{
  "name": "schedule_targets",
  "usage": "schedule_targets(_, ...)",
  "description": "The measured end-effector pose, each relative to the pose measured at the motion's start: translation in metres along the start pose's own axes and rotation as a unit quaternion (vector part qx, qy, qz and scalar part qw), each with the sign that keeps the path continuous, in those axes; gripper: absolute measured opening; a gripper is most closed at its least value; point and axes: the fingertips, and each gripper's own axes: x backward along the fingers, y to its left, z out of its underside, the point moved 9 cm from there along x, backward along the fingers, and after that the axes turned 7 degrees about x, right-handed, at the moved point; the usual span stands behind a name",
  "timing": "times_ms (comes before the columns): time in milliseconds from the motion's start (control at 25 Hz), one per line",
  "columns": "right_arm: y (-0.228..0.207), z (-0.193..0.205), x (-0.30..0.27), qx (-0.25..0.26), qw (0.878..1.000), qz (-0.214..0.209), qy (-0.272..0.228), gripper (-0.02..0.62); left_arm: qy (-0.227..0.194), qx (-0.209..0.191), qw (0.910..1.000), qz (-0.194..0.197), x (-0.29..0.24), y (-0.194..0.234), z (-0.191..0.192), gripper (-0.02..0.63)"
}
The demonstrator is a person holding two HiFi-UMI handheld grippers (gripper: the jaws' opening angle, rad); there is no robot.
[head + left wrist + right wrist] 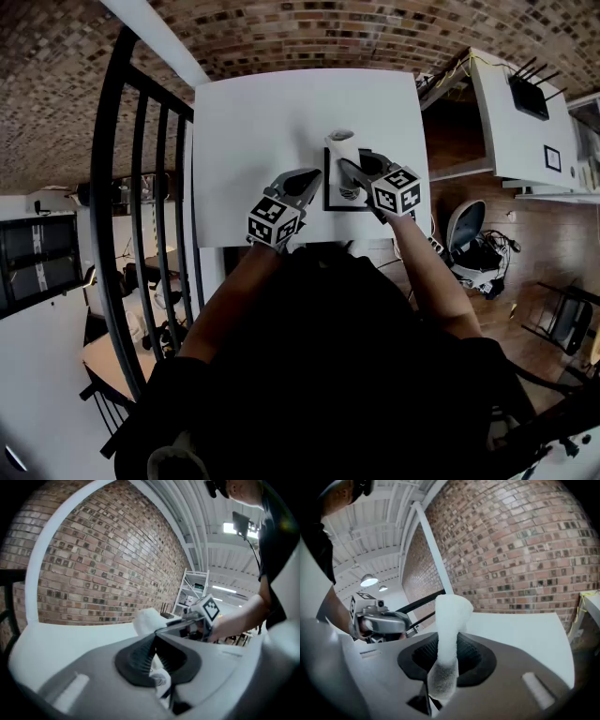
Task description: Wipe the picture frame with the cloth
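A black-rimmed picture frame (pixel 330 202) lies near the front right of the white table (pixel 253 122). My left gripper (pixel 312 178) is at the frame's left edge with its jaws shut on that edge; in the left gripper view the thin frame edge (pixel 180 626) runs out from my left gripper (pixel 153 641). My right gripper (pixel 349 174) hovers over the frame, shut on a rolled white cloth (pixel 342 146). The cloth (pixel 449 620) stands up out of my right gripper (pixel 446 644). Most of the frame's face is hidden under the grippers.
A black metal railing (pixel 141 187) runs along the table's left side. A brick wall (pixel 525 550) stands behind the table. To the right are a white cabinet (pixel 520 122) with a router on top and a chair (pixel 473 246) on the wooden floor.
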Motion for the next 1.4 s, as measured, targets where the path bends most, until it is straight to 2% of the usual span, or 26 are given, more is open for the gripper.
schedule_targets(240, -0.043, 0.040, -0.051, -0.078, 0.992, 0.027, 0.093, 0.092, 0.007, 0.007, 0.9999, -0.001, 0.003, 0.005, 0.006, 0.000)
schedule_targets(640, -0.058, 0.073, -0.094, -0.092, 0.971, 0.058, 0.215, 0.092, 0.011, 0.026, 0.9995, -0.014, 0.019, 0.014, 0.019, 0.000)
schedule_targets(800, -0.053, 0.078, -0.095, -0.105, 0.966, 0.057, 0.229, 0.092, 0.015, 0.027, 0.9994, -0.015, 0.020, 0.017, 0.023, 0.000)
schedule_targets(1200, -0.021, 0.103, -0.087, -0.075, 0.961, 0.025, 0.266, 0.094, 0.028, 0.026, 0.9993, -0.005, 0.012, 0.011, 0.026, 0.000)
schedule_targets(1400, -0.002, 0.121, -0.074, -0.109, 0.960, 0.021, 0.258, 0.094, 0.032, 0.022, 0.9992, 0.005, 0.006, 0.006, 0.028, 0.000)
